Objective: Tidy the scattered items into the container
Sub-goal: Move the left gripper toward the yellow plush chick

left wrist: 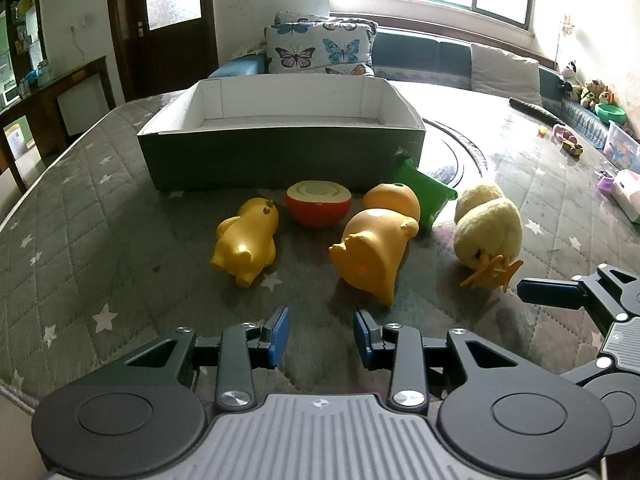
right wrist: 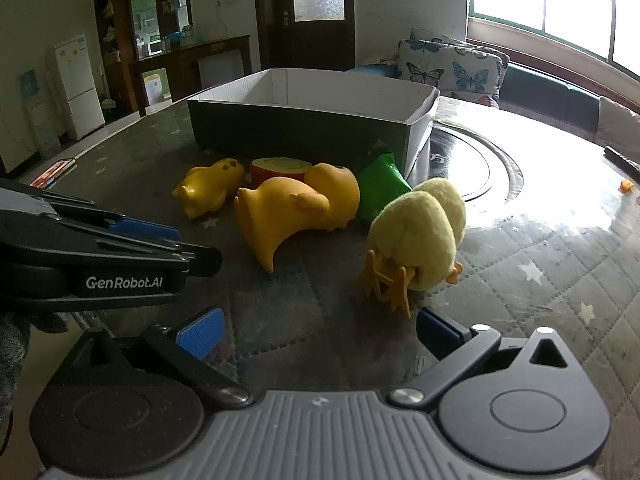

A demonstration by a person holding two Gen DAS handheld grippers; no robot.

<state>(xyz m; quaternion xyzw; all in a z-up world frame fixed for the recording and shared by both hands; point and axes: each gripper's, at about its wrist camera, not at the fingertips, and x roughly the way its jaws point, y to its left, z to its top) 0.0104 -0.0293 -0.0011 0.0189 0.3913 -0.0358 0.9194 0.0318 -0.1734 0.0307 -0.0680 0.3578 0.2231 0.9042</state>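
While both grippers hang above the quilted table (left wrist: 80, 208), all the toys lie in a loose row just in front of the box (left wrist: 280, 152), none inside it. The box is dark green outside and white inside, with low walls, and its inside looks empty as far as one can see.

There are two smooth yellow ducks: the small duck (left wrist: 246, 242) lies on the left, and the big duck (left wrist: 374, 252) lies on its side in the middle. There is one onion half (left wrist: 318, 202), red with a pale ringed top, one orange (left wrist: 392, 200) behind the big duck, one green pouch (left wrist: 424, 196) leaning at the box corner, and one fluffy plush chick (left wrist: 488, 232) on the right, with its orange feet toward the cameras.

The left gripper (left wrist: 321, 330) is released, with nothing between its blue pads. The right gripper (right wrist: 320, 326) is also spread wide and empty, near the chick's feet.
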